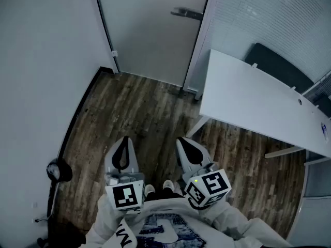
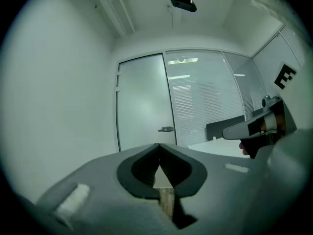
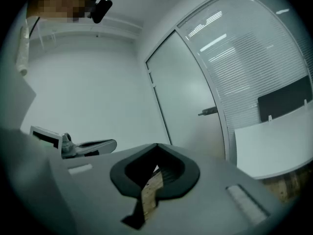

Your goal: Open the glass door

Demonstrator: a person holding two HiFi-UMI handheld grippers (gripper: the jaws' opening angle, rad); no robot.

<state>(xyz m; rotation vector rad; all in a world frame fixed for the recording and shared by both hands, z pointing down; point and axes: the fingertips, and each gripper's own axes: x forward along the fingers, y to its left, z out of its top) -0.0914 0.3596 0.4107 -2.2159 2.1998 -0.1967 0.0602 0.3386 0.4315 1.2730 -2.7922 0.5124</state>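
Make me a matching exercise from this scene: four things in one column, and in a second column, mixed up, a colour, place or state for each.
Column one:
1. door handle
2. table
3. dark panel
4. left gripper

Column two:
A. jaws together, nothing held
B. white, on the right of the head view
C. on the frosted door, nothing touching it
D. standing at the table's far edge

Pairs: 1-C, 2-B, 3-D, 4-A.
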